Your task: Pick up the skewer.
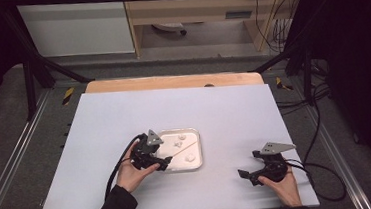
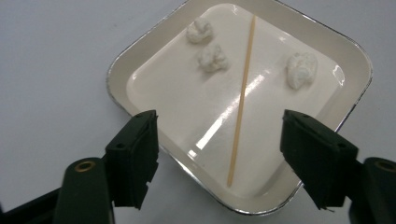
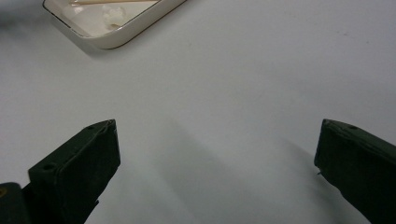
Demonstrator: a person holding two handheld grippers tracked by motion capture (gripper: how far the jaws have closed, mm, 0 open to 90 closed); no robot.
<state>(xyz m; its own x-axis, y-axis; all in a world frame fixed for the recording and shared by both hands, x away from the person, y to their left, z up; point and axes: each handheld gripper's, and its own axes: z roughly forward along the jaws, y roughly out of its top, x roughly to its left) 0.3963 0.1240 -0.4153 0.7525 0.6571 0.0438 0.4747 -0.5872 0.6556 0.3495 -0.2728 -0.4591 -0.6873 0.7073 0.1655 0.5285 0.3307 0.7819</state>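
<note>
Left gripper view: my left gripper (image 2: 219,154) stands wide open, empty, straddling the near end of the wooden stick (image 2: 241,100) in the tray (image 2: 122,59), positioned to grasp. My right gripper (image 3: 217,168) rests open, well apart.

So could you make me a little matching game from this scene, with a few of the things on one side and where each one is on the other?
Things:
1. wooden stick
2. three white lumps
3. left claw
4. right claw

Places or states:
A. open over the bare table, away from the tray
B. lying slantwise across the tray
C. open at the tray's near edge, one jaw on each side of the stick's end
D. scattered in the tray, on both sides of the stick

Pairs: 1-B, 2-D, 3-C, 4-A
</note>
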